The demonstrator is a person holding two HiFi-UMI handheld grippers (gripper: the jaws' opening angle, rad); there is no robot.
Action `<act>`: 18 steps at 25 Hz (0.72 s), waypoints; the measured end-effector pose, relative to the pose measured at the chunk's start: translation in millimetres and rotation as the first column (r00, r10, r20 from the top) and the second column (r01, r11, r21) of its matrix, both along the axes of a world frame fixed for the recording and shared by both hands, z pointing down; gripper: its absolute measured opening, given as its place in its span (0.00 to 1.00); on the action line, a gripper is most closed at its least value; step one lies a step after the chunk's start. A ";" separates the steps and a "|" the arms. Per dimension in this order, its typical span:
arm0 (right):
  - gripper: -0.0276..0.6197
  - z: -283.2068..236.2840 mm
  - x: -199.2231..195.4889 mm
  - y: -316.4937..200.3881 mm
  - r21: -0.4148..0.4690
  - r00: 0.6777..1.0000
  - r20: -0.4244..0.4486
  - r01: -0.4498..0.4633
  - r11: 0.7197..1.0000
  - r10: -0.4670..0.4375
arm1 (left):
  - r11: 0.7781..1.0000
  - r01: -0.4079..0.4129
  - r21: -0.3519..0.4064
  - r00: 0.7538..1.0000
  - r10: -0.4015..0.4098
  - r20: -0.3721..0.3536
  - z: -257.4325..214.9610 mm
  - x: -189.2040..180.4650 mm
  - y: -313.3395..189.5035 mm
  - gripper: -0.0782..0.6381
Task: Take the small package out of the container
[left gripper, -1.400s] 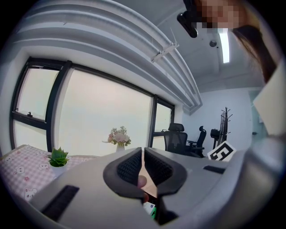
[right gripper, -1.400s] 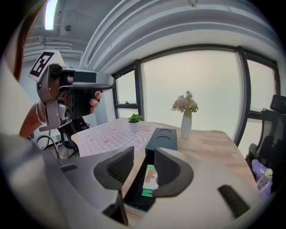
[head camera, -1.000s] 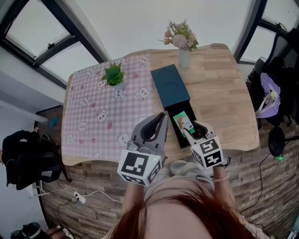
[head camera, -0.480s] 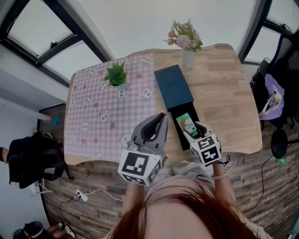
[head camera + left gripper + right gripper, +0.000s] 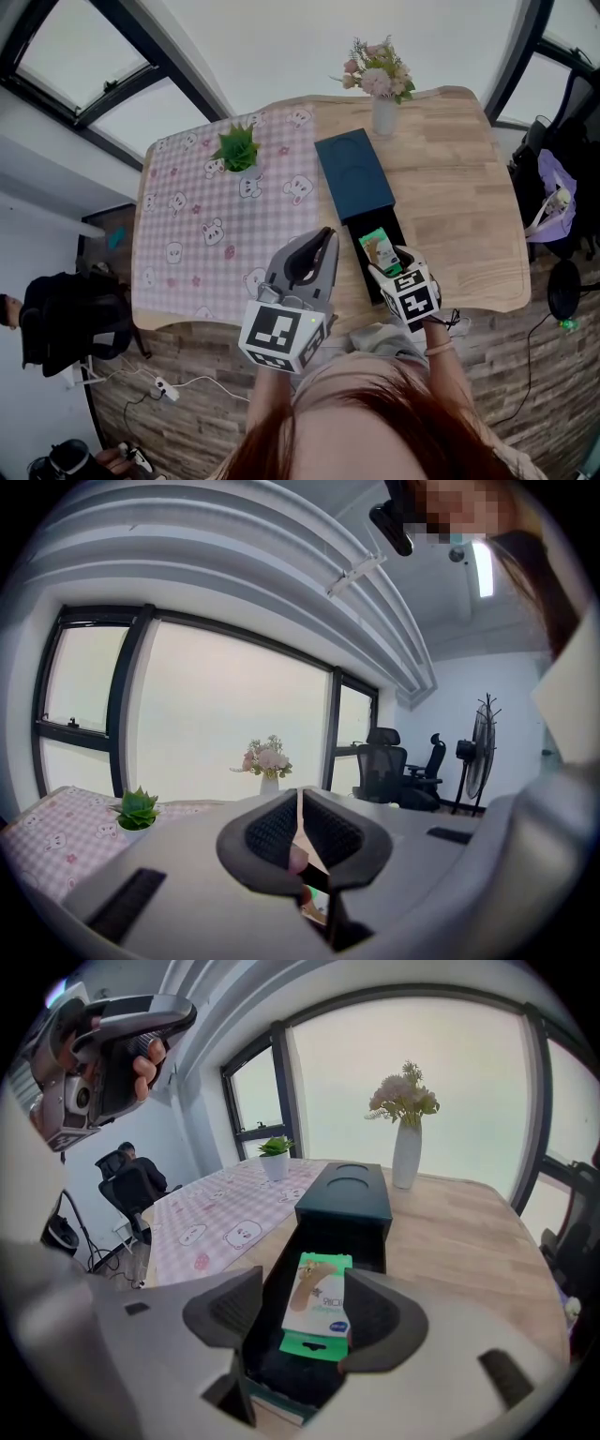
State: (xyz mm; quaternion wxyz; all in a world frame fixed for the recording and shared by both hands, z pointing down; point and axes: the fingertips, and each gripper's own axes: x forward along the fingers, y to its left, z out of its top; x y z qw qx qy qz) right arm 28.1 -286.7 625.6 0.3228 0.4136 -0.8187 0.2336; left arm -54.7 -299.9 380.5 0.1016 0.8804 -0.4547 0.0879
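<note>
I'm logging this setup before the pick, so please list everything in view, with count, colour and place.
wooden table: one, light brown, under everything
checked cloth with bear prints: one, pink and white, table's left half
small potted plant: one, green, on the cloth
vase of flowers: one, white, pink blooms, table's far edge
box-shaped container: one, dark teal, mid-table, drawer pulled out
small package: one, green and white, in the drawer
left gripper: grey, jaws together
right gripper: grey, jaws opening, package between them
</note>
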 end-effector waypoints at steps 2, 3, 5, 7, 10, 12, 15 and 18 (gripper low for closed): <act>0.46 5.6 0.1 -2.4 -0.011 1.000 -0.007 -0.005 1.000 0.005 | 1.000 0.003 -0.005 1.000 -0.003 0.002 1.6 -1.3 -2.3 0.14; 0.47 8.4 0.7 -4.3 -0.014 1.000 -0.012 -0.009 1.000 0.009 | 1.000 0.004 -0.007 1.000 -0.004 0.003 2.6 -1.9 -3.5 0.14; 0.47 13.7 1.4 -7.4 -0.021 1.000 -0.021 -0.016 1.000 0.016 | 1.000 0.007 -0.013 1.000 -0.007 0.005 4.9 -3.1 -5.5 0.14; 0.48 18.8 1.7 -9.1 -0.032 0.999 -0.030 -0.020 0.999 0.019 | 1.000 0.010 -0.018 1.000 -0.010 0.007 7.1 -4.4 -6.8 0.14; 0.50 26.4 2.2 -11.0 -0.047 0.999 -0.041 -0.025 0.999 0.023 | 1.000 0.015 -0.021 1.000 -0.014 0.007 8.4 -6.1 -8.5 0.14; 0.50 31.8 2.4 -11.5 -0.062 0.999 -0.047 -0.027 0.998 0.024 | 1.000 0.017 -0.024 1.000 -0.017 0.008 9.3 -6.9 -9.7 0.14; 0.51 38.6 1.1 -11.6 -0.085 0.999 -0.048 -0.027 0.996 0.023 | 0.999 0.020 -0.029 1.000 -0.020 0.010 10.5 -8.8 -10.8 0.14; 0.53 43.7 -1.1 -12.3 -0.099 0.998 -0.048 -0.033 0.995 0.028 | 0.999 0.026 -0.033 1.000 -0.026 0.013 11.5 -12.2 -11.4 0.14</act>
